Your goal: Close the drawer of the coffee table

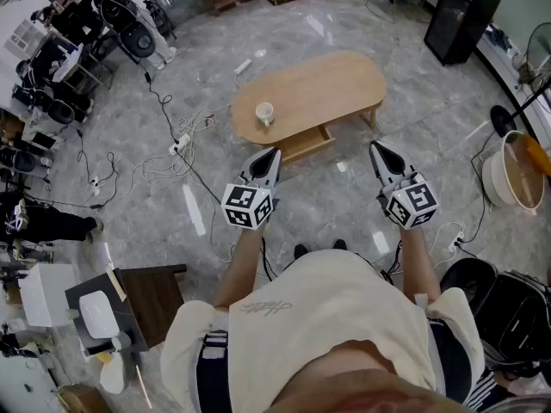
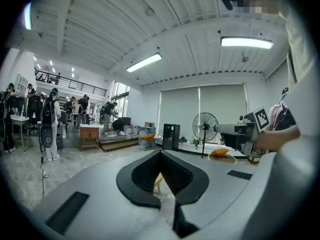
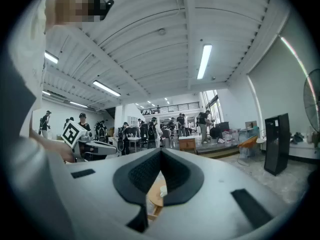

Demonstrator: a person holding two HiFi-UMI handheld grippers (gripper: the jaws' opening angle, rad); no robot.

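**Drawer partly out; both grippers clenched and empty**

The drawer [image 1: 303, 144] sits under the near long edge of the table [image 1: 336, 80], about mid-length. It projects past that edge toward the person, so its front is not flush with the table.

1. Left gripper [image 1: 270, 157]: the jaws are together with nothing gripped. In the left gripper view only a thin slit remains below the meeting tips, and a pale wooden leg [image 2: 158, 182] shows through it. In the head view the tips point at the table and lie just short of the drawer's left end, not touching it. The marker cube [image 1: 248, 205] at the rear faces up toward the head camera.

2. Right gripper [image 1: 380, 151]: the jaws are together with nothing gripped. In the right gripper view part of the table top shows through the slit. In the head view the tips point toward the right end of the table's near edge. They lie to the right of the drawer and apart from it.

3. Table top: a cup [image 1: 264, 112] stands upright near the left end, close to the near edge.

4. Surroundings:
   - The table stands on a grey tiled floor [image 1: 413, 84].
   - Cables [image 1: 159, 166] and a power strip [image 1: 179, 144] lie on the floor left of the table.
   - A black cabinet [image 1: 461, 7] stands beyond the table's far right end.
   - A fan [image 1: 504, 119] and a pale tub [image 1: 508, 175] stand well to the right.
   - A dark side table [image 1: 155, 299] stands at the person's left.
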